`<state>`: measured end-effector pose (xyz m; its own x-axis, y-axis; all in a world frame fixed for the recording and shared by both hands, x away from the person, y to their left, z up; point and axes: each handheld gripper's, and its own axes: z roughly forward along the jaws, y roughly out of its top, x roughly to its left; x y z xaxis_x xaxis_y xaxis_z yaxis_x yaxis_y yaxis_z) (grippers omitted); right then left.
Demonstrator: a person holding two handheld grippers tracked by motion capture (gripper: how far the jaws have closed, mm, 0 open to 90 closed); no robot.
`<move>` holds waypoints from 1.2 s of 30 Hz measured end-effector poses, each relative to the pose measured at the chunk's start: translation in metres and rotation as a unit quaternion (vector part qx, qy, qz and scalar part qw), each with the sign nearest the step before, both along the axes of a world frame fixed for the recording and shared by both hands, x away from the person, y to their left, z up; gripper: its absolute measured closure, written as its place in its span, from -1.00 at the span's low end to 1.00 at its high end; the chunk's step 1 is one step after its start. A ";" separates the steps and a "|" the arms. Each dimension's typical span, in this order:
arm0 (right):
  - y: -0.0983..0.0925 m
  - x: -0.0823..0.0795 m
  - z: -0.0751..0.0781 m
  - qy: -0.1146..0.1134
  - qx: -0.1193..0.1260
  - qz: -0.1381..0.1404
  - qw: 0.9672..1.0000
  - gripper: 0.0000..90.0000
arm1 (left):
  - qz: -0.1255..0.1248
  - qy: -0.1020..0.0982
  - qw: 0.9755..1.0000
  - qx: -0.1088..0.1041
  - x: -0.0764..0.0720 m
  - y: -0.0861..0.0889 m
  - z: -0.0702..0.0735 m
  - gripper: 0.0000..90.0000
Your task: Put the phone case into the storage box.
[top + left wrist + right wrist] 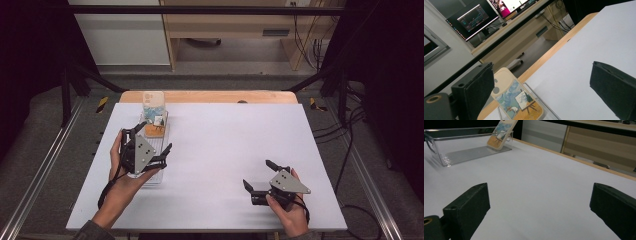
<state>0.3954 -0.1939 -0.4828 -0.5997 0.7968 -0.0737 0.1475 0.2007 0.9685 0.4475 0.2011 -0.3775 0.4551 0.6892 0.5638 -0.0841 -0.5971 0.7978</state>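
- Left gripper (153,141): jaws wide, holding nothing, hovering over the clear tray (161,176) at the table's left.
- Phone case (154,114), painted back showing, stands tilted in the tray's far end, leaning on its far wall, past the jaw tips.
- Step, judged: approach to the case; next move calls for advancing and closing across its edges.
- Right gripper (261,175): jaws wide, empty, resting near right on the white table (230,150).

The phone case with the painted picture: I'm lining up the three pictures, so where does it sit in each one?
High view: the phone case leans at the far end of the clear tray, upper left.
Left gripper view: bottom centre-left, beside the left jaw.
Right gripper view: top centre-left, propped on the tray's end wall.
Shared landmark: the table's wooden edge.
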 end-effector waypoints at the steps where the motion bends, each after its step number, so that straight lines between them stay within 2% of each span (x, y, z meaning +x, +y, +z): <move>1: 0.000 0.000 0.000 0.000 0.000 0.000 1.000 -0.94 | 0.000 -0.001 1.000 -0.003 -0.001 0.001 0.000 -0.90; 9: 0.000 0.000 0.000 0.000 0.000 0.000 1.000 -0.94 | 0.004 0.001 0.999 -0.038 -0.005 0.016 0.003 -0.94; 15: 0.000 0.000 0.000 0.000 -0.001 0.000 1.000 -0.94 | 0.012 0.003 0.997 -0.080 -0.007 0.031 0.006 -0.95; 17: 0.000 0.000 0.000 0.000 -0.001 0.000 1.000 -0.94 | 0.016 0.008 0.995 -0.097 -0.006 0.037 0.007 -0.95; 24: 0.000 0.000 0.000 0.001 -0.001 -0.001 1.000 -0.94 | 0.029 0.013 0.991 -0.131 -0.007 0.053 0.007 -0.95; 28: 0.000 0.000 -0.001 0.001 -0.001 -0.001 1.000 -0.94 | 0.035 0.016 0.988 -0.151 -0.008 0.061 0.006 -0.95; 34: 0.000 0.000 -0.001 0.001 -0.002 -0.001 1.000 -0.94 | 0.041 0.023 0.981 -0.190 -0.011 0.075 0.001 -0.95; 36: 0.000 0.000 0.000 0.000 -0.001 -0.001 1.000 -0.94 | 0.046 0.026 0.978 -0.204 -0.011 0.080 0.000 -0.96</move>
<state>0.3958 -0.1938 -0.4831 -0.5978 0.7981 -0.0752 0.1474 0.2016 0.9683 0.4363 0.2813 -0.3774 0.4015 0.8910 0.2120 0.0008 -0.2319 0.9727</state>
